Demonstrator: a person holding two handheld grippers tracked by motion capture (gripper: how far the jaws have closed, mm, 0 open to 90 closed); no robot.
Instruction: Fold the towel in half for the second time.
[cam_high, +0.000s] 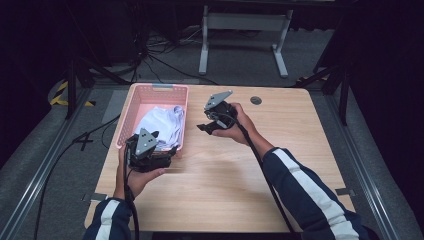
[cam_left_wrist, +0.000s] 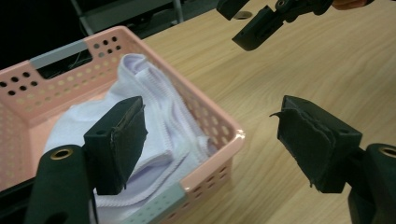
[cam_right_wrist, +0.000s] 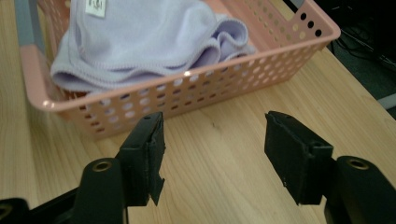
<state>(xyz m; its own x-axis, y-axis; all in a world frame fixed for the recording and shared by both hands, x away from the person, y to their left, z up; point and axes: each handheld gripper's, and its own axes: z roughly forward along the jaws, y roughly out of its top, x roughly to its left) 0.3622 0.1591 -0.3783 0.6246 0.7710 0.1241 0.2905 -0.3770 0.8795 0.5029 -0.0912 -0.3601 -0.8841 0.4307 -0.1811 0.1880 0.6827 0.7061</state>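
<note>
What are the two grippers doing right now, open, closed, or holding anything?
Left gripper: open, holding nothing, over the basket corner.
Right gripper: open, holding nothing, above the table.

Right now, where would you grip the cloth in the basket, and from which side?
Take the cloth at its bunched, rippled folds that stand above the basket rim, coming from above. The basket walls block any side approach, and the raised folds give the jaws something to pinch. The open right gripper faces that edge, so it seems better placed.
</note>
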